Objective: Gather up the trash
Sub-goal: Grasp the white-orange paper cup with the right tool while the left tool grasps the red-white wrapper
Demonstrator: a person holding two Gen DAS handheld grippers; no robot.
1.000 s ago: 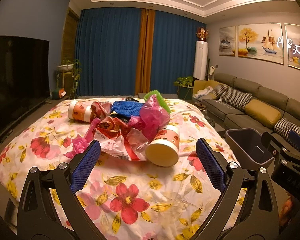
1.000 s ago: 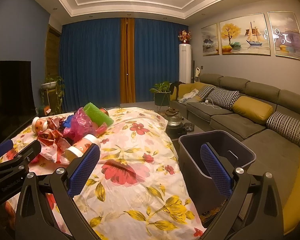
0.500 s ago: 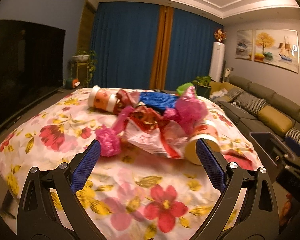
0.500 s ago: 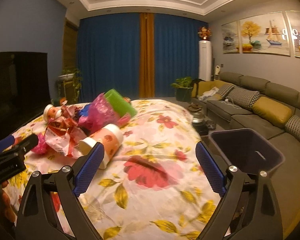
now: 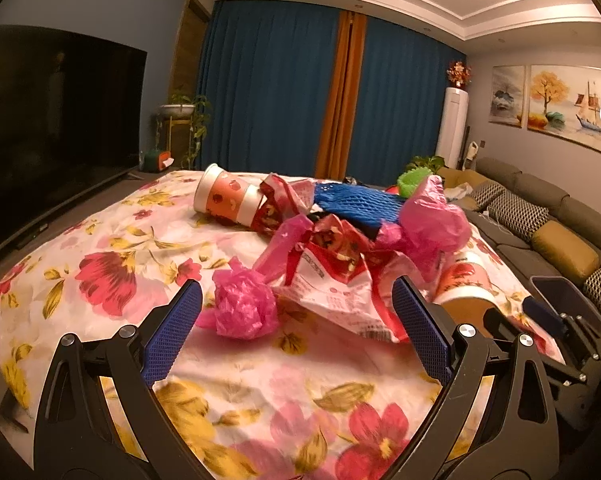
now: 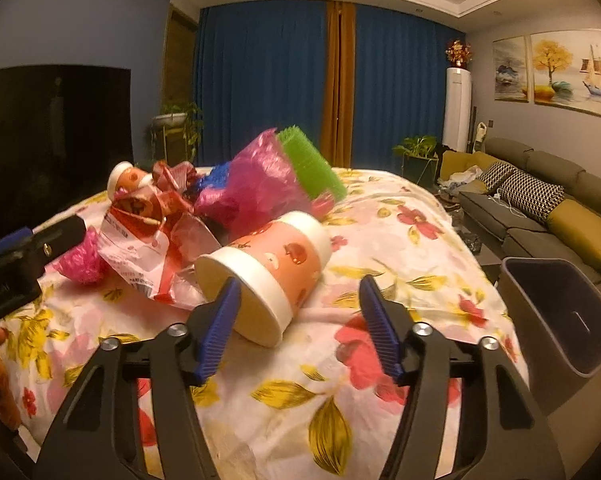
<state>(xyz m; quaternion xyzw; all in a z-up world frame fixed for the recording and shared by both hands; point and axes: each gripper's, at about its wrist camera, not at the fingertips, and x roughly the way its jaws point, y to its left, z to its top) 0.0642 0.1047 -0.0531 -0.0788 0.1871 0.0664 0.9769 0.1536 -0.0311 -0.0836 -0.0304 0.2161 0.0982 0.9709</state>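
**Trash heap on floral cloth, both grippers poised, bin off to the right**

Risk starts at your left, where the left gripper (image 5: pixel 296 320) hovers low over the flowered tablecloth (image 5: pixel 112 240) with its jaws spread wide and nothing between them. Just ahead lies the crumpled pink plastic ball (image 5: pixel 242 306), touching the edge of the red-and-white snack wrapper (image 5: pixel 336 280). Close on the ball carelessly and you may catch the wrapper too, dragging the tangled pile of pink bag (image 5: pixel 432 220), blue foam net (image 5: pixel 356 204) and far paper cup (image 5: pixel 224 200) across the cloth. Dig too deep and the pads could pinch the fabric itself, pulling everything with it.

Moving right, your right gripper (image 6: pixel 298 320) is also spread and empty, its left pad just in front of the near paper cup (image 6: pixel 268 276), which lies on its side with its open mouth toward you. A cup on its side will likely roll; a nudge from that pad could send it off toward the table edge. Squeeze hard and the thin wall may crumple and slip out.

Farthest right, the grey trash bin (image 6: pixel 560 320) stands beside the table, below its edge. Release light plastic from too high or too far left and it may drift past the rim onto the floor.
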